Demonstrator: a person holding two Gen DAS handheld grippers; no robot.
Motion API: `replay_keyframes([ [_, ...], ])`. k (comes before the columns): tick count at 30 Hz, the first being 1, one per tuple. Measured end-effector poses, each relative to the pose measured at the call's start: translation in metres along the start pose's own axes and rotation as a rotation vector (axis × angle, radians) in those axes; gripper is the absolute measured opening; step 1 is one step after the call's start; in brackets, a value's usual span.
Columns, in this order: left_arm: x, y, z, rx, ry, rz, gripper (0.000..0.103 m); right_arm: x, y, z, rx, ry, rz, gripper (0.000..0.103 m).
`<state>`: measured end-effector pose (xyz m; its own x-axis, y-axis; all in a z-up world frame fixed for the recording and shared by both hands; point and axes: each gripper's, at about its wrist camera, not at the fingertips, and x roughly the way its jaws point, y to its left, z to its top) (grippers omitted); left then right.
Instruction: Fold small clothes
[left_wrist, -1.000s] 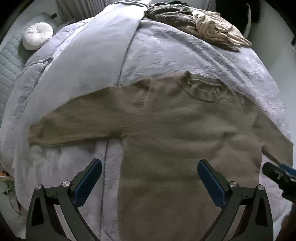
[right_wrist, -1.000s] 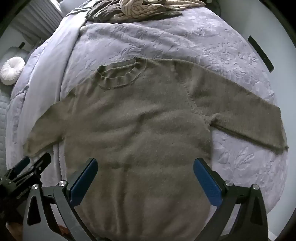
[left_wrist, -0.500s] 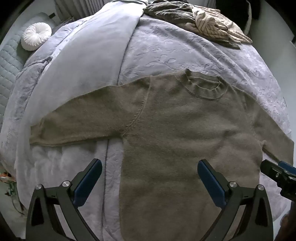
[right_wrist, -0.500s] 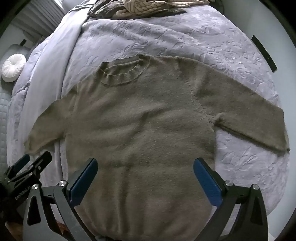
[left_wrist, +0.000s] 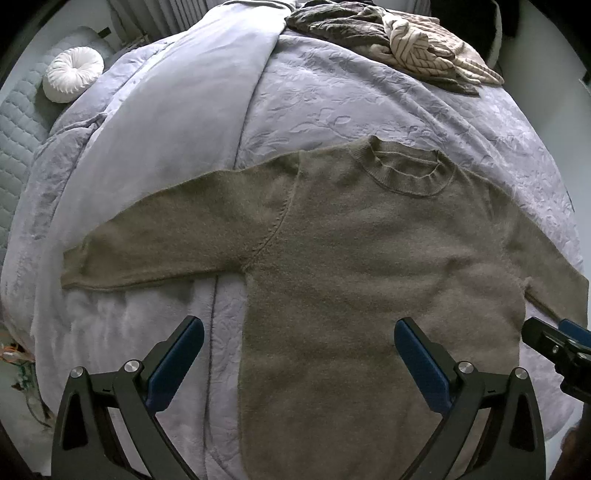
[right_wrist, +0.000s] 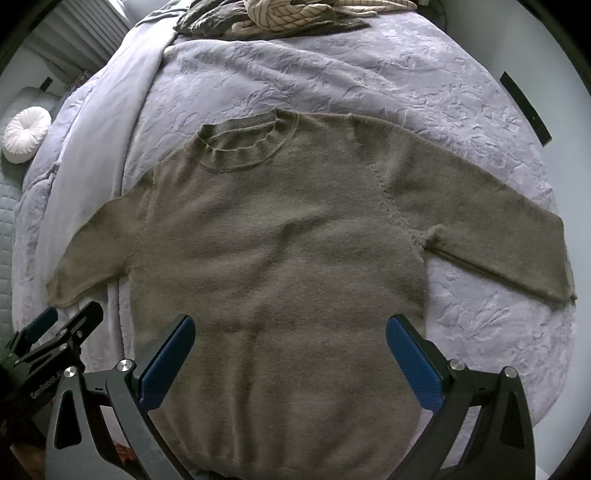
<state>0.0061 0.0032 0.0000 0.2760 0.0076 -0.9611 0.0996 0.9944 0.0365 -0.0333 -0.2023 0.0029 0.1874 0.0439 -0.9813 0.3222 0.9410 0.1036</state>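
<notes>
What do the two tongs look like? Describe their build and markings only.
Both are alike: the left tongs and right tongs have black angular frames with triangular cutouts, silver bolt heads, and blue textured pads on each finger. Small white lettering, too blurred to read reliably, marks the left frame.

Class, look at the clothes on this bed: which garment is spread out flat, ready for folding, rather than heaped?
The olive-brown sweater, lying flat with both sleeves stretched out sideways. The other clothes are crumpled in a pile at the bed's far end.
</notes>
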Motion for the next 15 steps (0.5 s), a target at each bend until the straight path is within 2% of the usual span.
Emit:
replay_keyframes([
  [15, 0.0013, 0.0038, -0.0002, 0.002, 0.003, 0.008, 0.103, 0.0014, 0.001, -0.0007, -0.001, 0.0, -0.004, 0.103],
])
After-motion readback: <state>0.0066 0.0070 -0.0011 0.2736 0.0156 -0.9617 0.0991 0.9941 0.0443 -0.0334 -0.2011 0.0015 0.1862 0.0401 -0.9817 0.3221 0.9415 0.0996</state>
